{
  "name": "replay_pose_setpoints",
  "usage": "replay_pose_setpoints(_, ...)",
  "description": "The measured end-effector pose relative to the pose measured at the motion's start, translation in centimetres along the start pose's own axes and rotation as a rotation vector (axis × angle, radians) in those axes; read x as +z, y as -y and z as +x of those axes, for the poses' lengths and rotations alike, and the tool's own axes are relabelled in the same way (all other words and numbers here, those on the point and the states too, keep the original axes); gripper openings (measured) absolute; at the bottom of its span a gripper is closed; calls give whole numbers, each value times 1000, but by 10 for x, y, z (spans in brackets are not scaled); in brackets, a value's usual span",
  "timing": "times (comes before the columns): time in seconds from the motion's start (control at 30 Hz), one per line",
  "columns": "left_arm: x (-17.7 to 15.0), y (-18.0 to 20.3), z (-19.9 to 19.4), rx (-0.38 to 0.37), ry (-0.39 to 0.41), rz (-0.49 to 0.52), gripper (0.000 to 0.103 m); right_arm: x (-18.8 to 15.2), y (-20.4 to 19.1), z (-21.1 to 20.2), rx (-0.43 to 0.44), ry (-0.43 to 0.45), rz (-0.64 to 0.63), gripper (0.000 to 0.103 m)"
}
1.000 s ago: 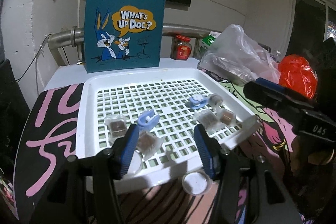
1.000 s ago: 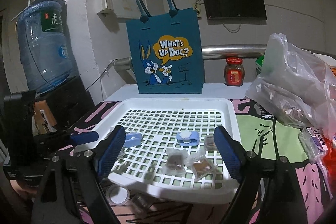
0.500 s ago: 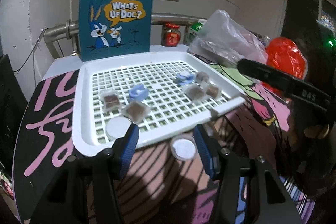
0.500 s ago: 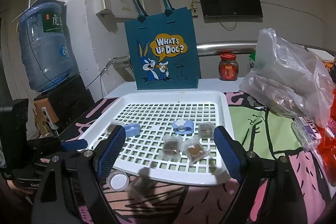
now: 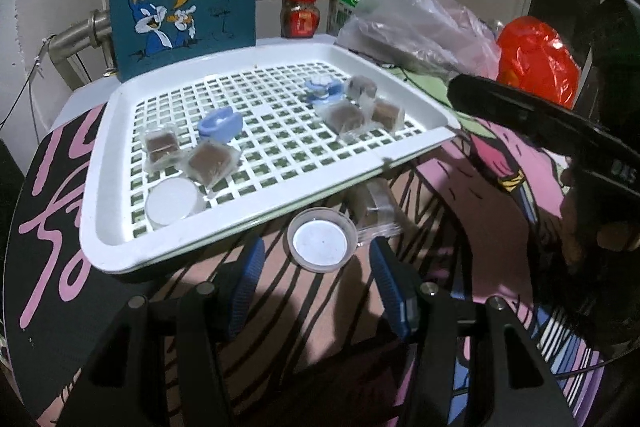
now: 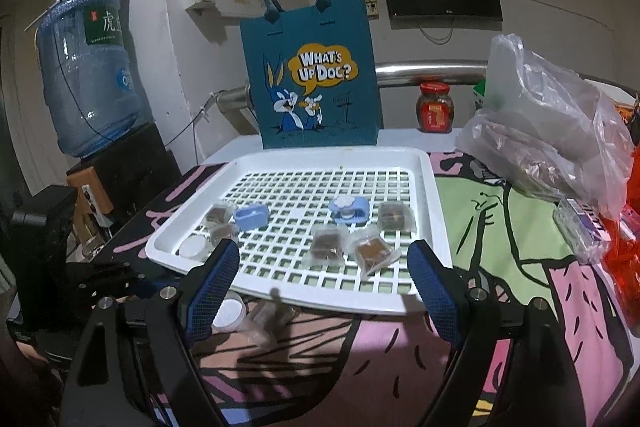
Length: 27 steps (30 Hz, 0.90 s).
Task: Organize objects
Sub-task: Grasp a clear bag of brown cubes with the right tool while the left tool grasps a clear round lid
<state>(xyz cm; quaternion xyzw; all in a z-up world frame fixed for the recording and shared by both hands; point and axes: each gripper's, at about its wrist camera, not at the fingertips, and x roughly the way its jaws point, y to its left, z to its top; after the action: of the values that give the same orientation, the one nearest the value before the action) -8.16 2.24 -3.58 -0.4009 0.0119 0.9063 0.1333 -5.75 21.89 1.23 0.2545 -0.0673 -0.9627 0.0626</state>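
I had drawn the left gripper (image 5: 316,283) back off the white tray (image 5: 100,227) and tipped it down toward the tablecloth; where its blue pads had framed packets on the grid a second earlier, they now bracketed a small round tub (image 5: 322,245) lying just outside the tray's near rim. Its jaws stood partly open and held nothing. To my eye that meant the left-hand cluster was done and this stray tub came next. The right gripper (image 6: 324,291) hung wide open and empty above the near edge of the tray.

The left view alone showed the clear packet (image 5: 374,211) touching the tub, and a second round tub (image 5: 172,201) already in the tray's corner beside two brown packets. The right view alone gave the water bottle (image 6: 90,67), the wall screen and the whole cartoon bag (image 6: 312,75), and set both blue clips (image 6: 251,217) and the three right-hand packets squarely on the grid.
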Motion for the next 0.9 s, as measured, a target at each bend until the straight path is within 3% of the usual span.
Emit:
replay_pose_setpoints(0.33, 9, 1, 16, 23, -44, 14, 53, -8, -4, 4, 3, -42, -9, 86)
replay_pose_setpoints(0.4, 9, 0, 22, 22, -69, 12, 50, -9, -4, 5, 2, -45, -10, 86)
replay_pose_setpoints(0.47, 11, -1, 22, 4, -60, 7, 40, -10, -4, 5, 1, -45, -9, 86)
replay_pose_setpoints(0.63, 7, -3, 18, -25, -56, 0, 39, -11, -7, 7, 9, -61, -14, 86)
replay_pose_setpoints(0.9, -8, -16, -6, 16, -31, -32, 39, -21, -27, 23, 102, -172, -24, 86)
